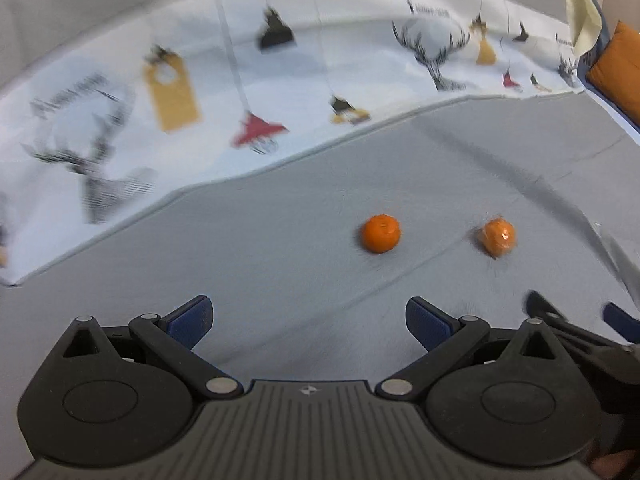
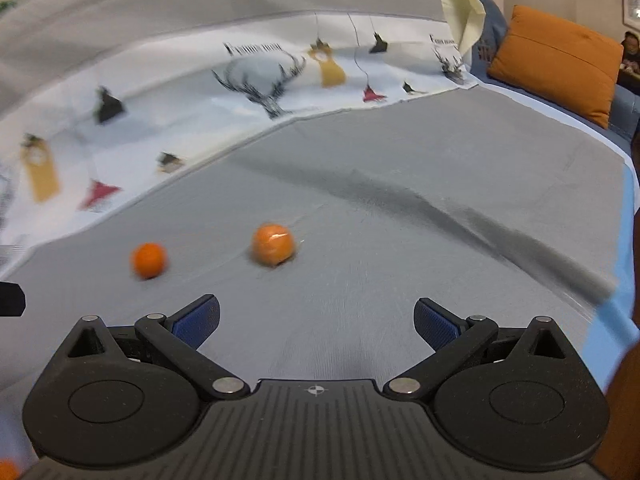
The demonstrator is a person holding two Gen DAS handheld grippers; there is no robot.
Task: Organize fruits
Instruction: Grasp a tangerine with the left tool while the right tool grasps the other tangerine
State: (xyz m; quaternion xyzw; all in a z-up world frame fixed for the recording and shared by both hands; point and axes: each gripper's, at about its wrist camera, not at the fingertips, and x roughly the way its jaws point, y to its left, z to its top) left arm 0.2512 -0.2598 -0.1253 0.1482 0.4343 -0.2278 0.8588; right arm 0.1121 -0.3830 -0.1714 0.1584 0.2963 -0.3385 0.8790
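Two small oranges lie on a grey cloth. In the left wrist view the bare orange (image 1: 380,233) is ahead and slightly right of my left gripper (image 1: 308,322), and a plastic-wrapped orange (image 1: 498,237) lies further right. In the right wrist view the bare orange (image 2: 148,260) is at the left and the wrapped orange (image 2: 273,244) is ahead, left of my right gripper (image 2: 316,322). Both grippers are open and empty, hovering above the cloth short of the fruit. The right gripper's fingertips (image 1: 538,304) show at the right edge of the left wrist view.
A white printed cloth (image 1: 200,92) with deer and tag drawings lies beyond the grey cloth (image 2: 400,200). An orange cushion (image 2: 560,68) sits at the far right on a blue sofa. A dark fold runs across the grey cloth.
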